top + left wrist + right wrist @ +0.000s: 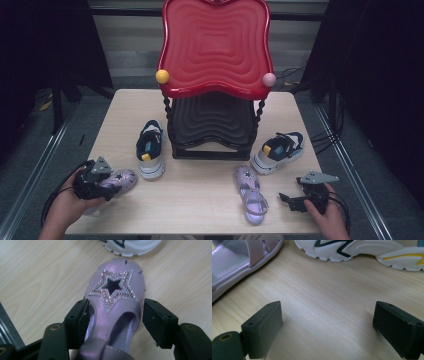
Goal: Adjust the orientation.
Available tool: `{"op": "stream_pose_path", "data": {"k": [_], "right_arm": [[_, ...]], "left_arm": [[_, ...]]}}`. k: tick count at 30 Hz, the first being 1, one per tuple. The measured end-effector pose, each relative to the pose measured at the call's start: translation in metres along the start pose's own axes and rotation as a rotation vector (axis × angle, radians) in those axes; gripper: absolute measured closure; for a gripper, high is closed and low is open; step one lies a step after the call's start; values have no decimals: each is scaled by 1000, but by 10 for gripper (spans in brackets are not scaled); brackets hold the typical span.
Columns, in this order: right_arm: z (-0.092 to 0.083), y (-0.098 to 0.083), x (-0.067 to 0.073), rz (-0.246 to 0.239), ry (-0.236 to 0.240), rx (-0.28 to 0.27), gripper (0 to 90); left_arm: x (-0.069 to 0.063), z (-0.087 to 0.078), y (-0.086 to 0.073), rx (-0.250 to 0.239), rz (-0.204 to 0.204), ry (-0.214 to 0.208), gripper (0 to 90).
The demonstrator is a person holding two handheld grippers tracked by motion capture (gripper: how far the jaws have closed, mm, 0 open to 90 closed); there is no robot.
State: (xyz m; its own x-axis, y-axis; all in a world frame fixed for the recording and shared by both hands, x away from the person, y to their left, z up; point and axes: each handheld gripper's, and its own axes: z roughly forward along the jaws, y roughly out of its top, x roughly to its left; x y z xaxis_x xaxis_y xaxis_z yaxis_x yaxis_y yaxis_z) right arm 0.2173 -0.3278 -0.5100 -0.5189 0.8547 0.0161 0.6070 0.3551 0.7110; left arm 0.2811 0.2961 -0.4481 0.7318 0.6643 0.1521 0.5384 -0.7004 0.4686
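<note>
Jaws of left gripper point(115, 322) straddling purple star sandal point(113, 300), half open, right pad not yet gripping. Right gripper point(327, 327) idling wide open, holding nothing.

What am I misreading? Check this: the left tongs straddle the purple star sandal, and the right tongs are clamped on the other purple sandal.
Wrong about the right tongs: the right gripper view shows them open over bare table, the other purple sandal lying apart. The left tongs do straddle the purple star sandal.
</note>
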Motion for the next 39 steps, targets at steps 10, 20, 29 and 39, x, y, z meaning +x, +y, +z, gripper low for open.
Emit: {"op": "stream_pose_path", "data": {"k": [10, 20, 29, 39], "right_arm": [[1, 1, 0, 2, 2, 0, 82], [1, 1, 0, 3, 4, 0, 82], [1, 1, 0, -4, 6, -2, 82], [1, 1, 0, -2, 6, -1, 83]], "left_arm": [[4, -10, 2, 1, -128, -32, 658], [10, -20, 8, -41, -272, 4, 726], [24, -10, 36, -83, -415, 33, 731], [29, -9, 34, -194, -375, 34, 631]]}}
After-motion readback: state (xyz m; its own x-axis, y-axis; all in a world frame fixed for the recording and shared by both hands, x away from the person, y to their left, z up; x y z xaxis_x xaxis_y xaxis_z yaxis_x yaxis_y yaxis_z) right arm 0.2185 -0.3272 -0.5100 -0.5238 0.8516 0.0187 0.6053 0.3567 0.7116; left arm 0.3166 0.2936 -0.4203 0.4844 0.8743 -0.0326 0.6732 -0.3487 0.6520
